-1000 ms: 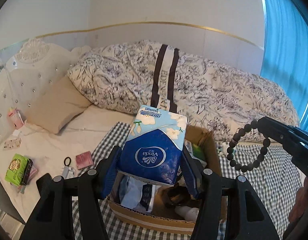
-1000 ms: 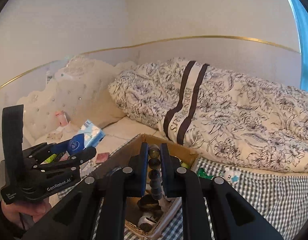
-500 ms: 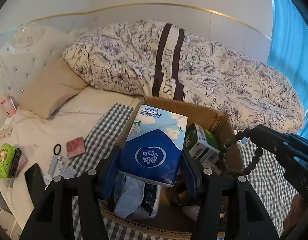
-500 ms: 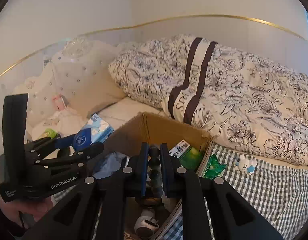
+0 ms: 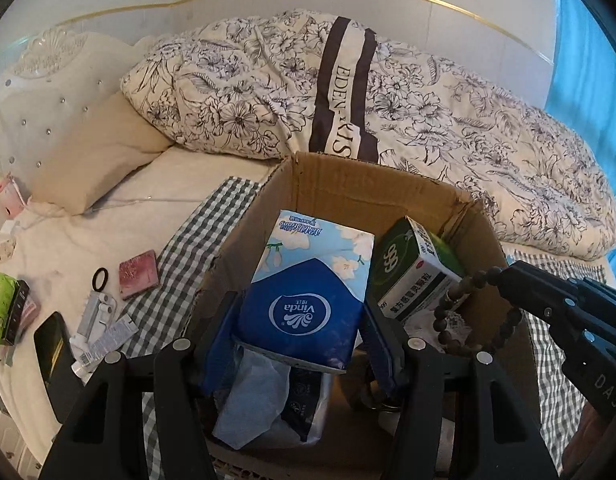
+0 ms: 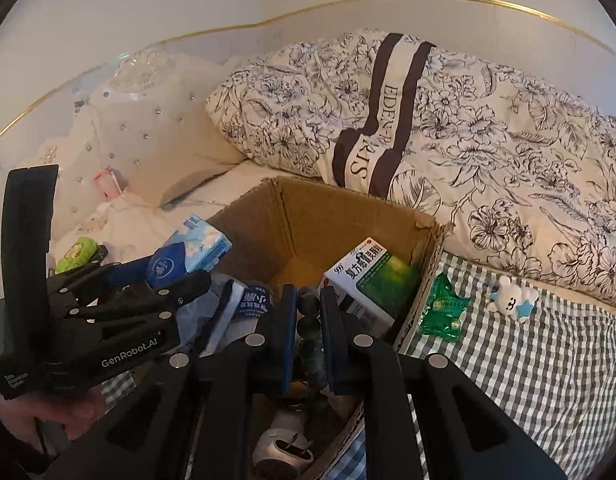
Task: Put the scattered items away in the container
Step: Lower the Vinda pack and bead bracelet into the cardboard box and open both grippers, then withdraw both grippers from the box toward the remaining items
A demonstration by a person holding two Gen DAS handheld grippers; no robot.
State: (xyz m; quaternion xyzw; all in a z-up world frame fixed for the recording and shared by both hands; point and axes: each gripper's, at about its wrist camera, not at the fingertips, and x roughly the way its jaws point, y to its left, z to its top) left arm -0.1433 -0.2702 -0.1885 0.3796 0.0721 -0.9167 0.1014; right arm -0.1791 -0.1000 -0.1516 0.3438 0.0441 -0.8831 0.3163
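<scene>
Your right gripper (image 6: 308, 322) is clamped on a dark bead bracelet (image 6: 308, 320), jaws nearly together, above the open cardboard box (image 6: 347, 208). Your left gripper (image 6: 176, 270) enters from the left, closed on a blue tissue pack (image 6: 192, 250) at the box's left rim. Inside the box lie a green-and-white medicine box (image 6: 367, 280), a dark pouch with white lettering (image 6: 252, 302) and a white object (image 6: 284, 440) at the bottom. On the checked cloth (image 6: 527, 360) to the right rest a green sachet (image 6: 443, 312) and a small white plush toy (image 6: 509, 298).
</scene>
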